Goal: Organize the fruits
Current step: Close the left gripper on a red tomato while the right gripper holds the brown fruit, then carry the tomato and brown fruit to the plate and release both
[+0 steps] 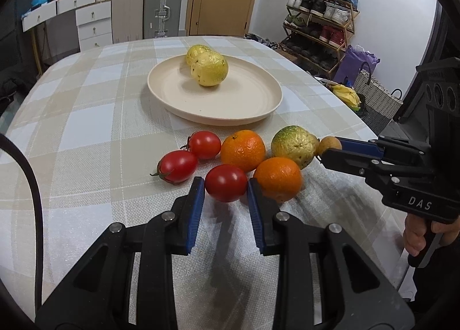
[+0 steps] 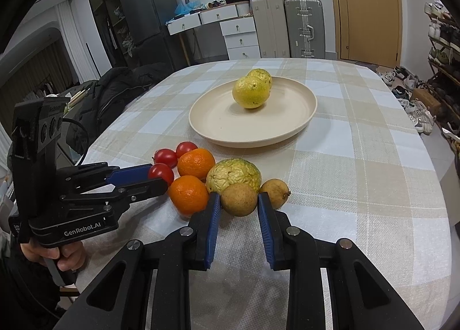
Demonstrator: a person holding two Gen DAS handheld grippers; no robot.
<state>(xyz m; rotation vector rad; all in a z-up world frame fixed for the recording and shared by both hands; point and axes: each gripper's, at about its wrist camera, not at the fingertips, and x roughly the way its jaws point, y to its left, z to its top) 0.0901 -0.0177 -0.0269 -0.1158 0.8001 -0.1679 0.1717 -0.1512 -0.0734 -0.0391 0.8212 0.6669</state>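
A cream plate (image 1: 258,111) (image 2: 299,120) holds two yellow fruits (image 1: 210,68) (image 2: 251,91). In front of it lie three red tomatoes, two oranges (image 1: 243,150) (image 2: 196,163), a green-yellow wrinkled fruit (image 1: 293,146) (image 2: 234,174) and two small brown fruits. My left gripper (image 1: 226,186) (image 2: 155,177) has its blue pads on either side of the nearest tomato (image 1: 226,182) (image 2: 161,172), at or near contact. My right gripper (image 2: 239,200) (image 1: 326,150) has its pads on either side of a brown fruit (image 2: 238,200) (image 1: 329,144). The other brown fruit (image 2: 274,189) lies just right of it.
The table has a checked cloth (image 1: 86,134) (image 2: 359,186). A shoe rack (image 1: 319,22), a purple bag and a woven basket (image 1: 376,99) stand to the right, suitcases (image 1: 162,7) and drawers behind. A dark coat (image 2: 115,94) lies at the left edge.
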